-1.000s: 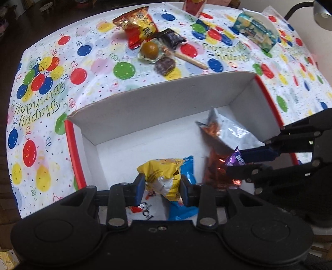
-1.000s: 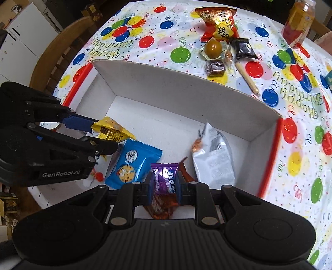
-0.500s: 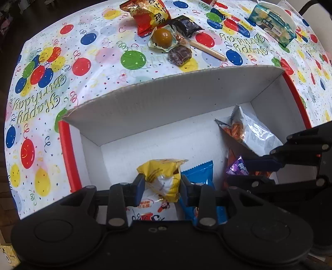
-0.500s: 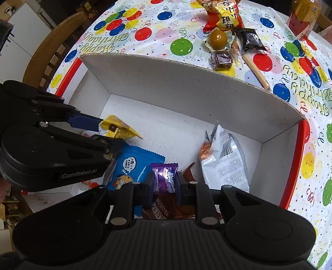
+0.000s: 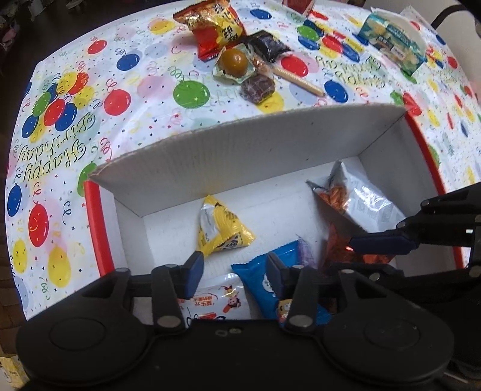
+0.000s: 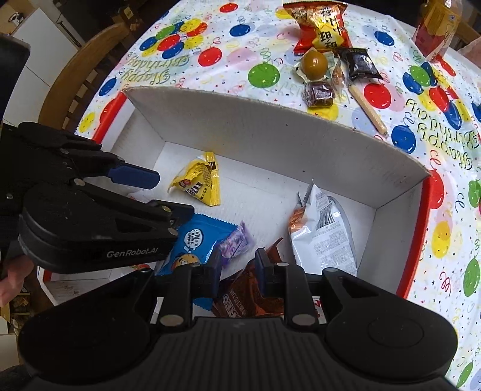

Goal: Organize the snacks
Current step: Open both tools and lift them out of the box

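Note:
A white cardboard box with red outer sides stands on the balloon tablecloth. My left gripper is open above its near left part, holding nothing. A yellow packet lies loose on the box floor just ahead of it. My right gripper is also open and holds nothing. A purple candy rests just ahead of it on a blue cookie packet. A silver bag and a brown wrapper lie at the box's right.
Beyond the box lie a red snack bag, a wrapped brown ball, a black packet, a dark candy and a stick. A green pack sits far right. A wooden chair stands left.
Both grippers have opened. The yellow packet dropped from the left one onto the box floor. The purple candy left the right one and landed on the blue packet.

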A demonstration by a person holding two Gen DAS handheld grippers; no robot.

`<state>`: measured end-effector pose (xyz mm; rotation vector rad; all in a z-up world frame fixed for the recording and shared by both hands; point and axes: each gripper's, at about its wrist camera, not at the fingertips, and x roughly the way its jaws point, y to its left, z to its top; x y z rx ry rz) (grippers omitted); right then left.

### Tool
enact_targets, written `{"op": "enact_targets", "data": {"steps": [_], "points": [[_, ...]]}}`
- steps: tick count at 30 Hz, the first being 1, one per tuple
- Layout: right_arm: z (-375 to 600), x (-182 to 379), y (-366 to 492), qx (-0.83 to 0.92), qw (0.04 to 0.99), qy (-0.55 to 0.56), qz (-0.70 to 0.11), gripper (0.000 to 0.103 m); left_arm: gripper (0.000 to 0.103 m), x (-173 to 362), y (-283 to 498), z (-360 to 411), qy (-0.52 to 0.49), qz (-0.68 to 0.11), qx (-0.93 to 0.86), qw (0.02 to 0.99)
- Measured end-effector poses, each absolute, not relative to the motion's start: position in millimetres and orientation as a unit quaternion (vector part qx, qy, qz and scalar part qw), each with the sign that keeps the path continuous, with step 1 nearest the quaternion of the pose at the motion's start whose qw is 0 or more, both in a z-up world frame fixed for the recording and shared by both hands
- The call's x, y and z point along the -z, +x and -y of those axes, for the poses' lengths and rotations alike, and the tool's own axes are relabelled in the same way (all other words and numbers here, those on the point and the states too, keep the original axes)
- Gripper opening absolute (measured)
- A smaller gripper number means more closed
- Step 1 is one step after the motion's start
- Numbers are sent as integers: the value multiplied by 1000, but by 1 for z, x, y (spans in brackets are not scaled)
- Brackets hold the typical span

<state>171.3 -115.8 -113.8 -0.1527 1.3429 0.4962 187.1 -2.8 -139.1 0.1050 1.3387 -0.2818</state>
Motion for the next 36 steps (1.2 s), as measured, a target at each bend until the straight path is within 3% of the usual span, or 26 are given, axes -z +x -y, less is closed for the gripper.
{"op": "enact_targets", "data": {"steps": [2,8,11,15,29,36], "points": [[118,109,170,-228,753,-68,-614,23,58,133,185,3,46,-612,131,778],[130,86,162,-236,760,-54,-604,24,66,112,177,-3,37,-593,133,793],[136,71,157,-235,771,-49,-590,34,76,98,171,-6,38,-576,129,806],[145,50,151,-239,787,-40,-567,63,78,76,161,-8,36,-554,131,822],[149,-2,129,-261,804,-38,-533,76,95,17,125,-19,18,-489,127,863],[147,-10,126,-260,810,-37,-525,77,101,2,120,-30,11,-471,115,874]]}}
